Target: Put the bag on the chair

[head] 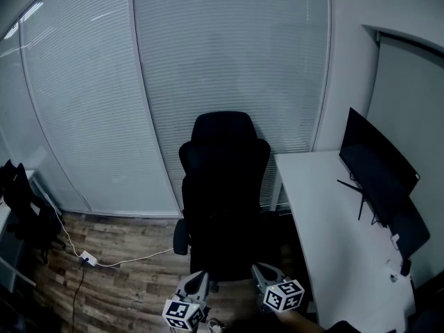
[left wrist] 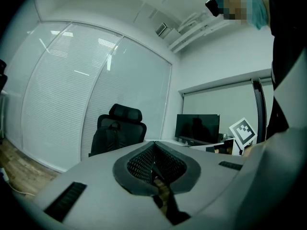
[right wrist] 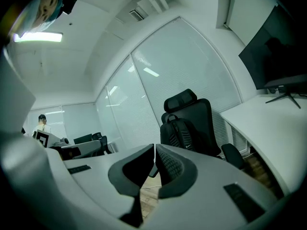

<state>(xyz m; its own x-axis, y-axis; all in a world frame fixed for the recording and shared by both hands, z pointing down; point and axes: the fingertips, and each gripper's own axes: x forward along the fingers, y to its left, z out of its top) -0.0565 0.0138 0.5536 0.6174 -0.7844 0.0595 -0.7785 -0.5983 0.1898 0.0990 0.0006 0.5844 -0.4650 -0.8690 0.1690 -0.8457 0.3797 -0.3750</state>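
While low before the chair [head: 223, 158], left gripper [head: 200, 280]: jaws together, empty.
Right gripper [head: 262, 272]: jaws together, empty.
Bag [right wrist: 184, 134]: on chair, white swoosh [right wrist: 188, 146].

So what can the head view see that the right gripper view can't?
Only the head view: both grippers from above, the left gripper and the right gripper, plus a white plug on the wooden floor.
Only the right gripper view: the bag sitting on the chair, a ceiling light and a person far off. From the head the chair is one dark shape, so no bag can be made out.
Both: the chair, the white desk, the monitor and the blinds.
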